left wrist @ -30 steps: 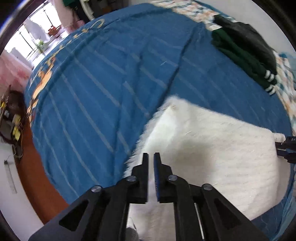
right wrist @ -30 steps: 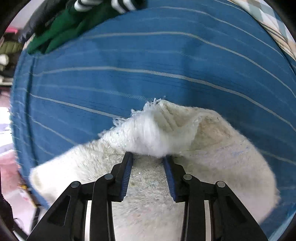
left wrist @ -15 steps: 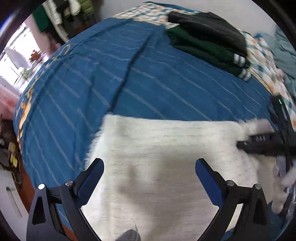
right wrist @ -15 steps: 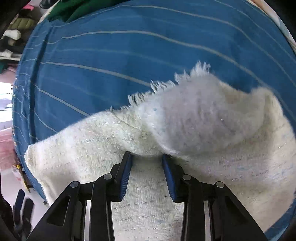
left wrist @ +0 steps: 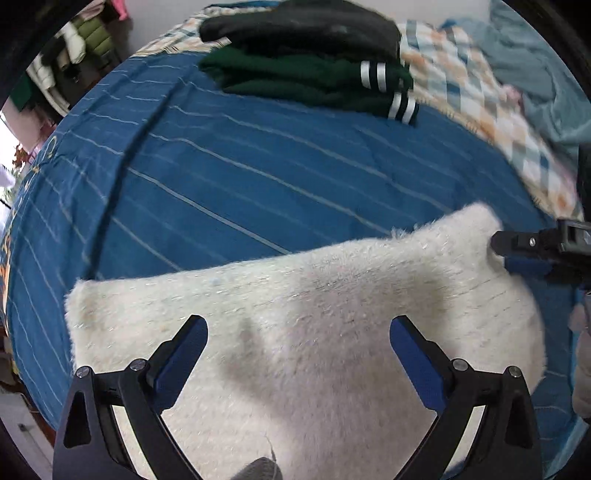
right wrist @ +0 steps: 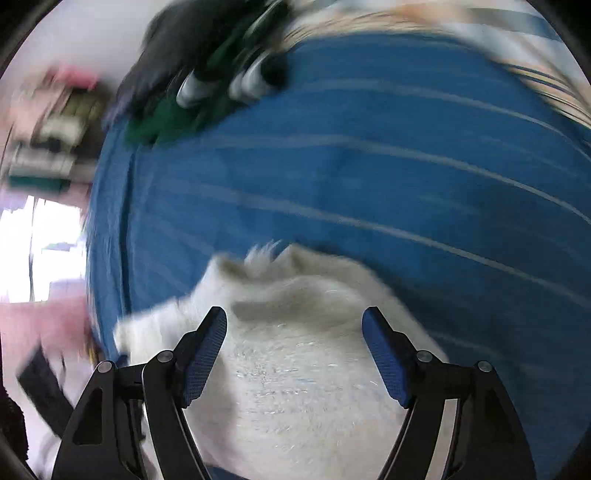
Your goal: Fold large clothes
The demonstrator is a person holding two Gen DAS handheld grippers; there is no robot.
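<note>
A white fluffy garment [left wrist: 332, 280] lies folded flat on the blue striped bedspread [left wrist: 258, 166]. My left gripper [left wrist: 298, 325] hovers over its near half, open wide, with nothing pinched between its pads. My right gripper [left wrist: 506, 254] shows at the garment's right end in the left wrist view. In the blurred right wrist view, the right gripper [right wrist: 294, 317] has its jaws opening. The garment's rumpled corner [right wrist: 303, 387] lies below and between them, and the pads do not press on it.
A folded dark green garment with white stripes [left wrist: 314, 81] sits at the bed's far side under a black one [left wrist: 303, 26]. Checked cloth [left wrist: 461, 92] and a light blue cloth [left wrist: 535, 55] lie at the far right. Clothes hang at the back left [left wrist: 74, 55].
The left jaws went from shut to wide open, and that gripper swept sideways along the garment. The right jaws let go of the bunched corner and spread apart as that hand moved.
</note>
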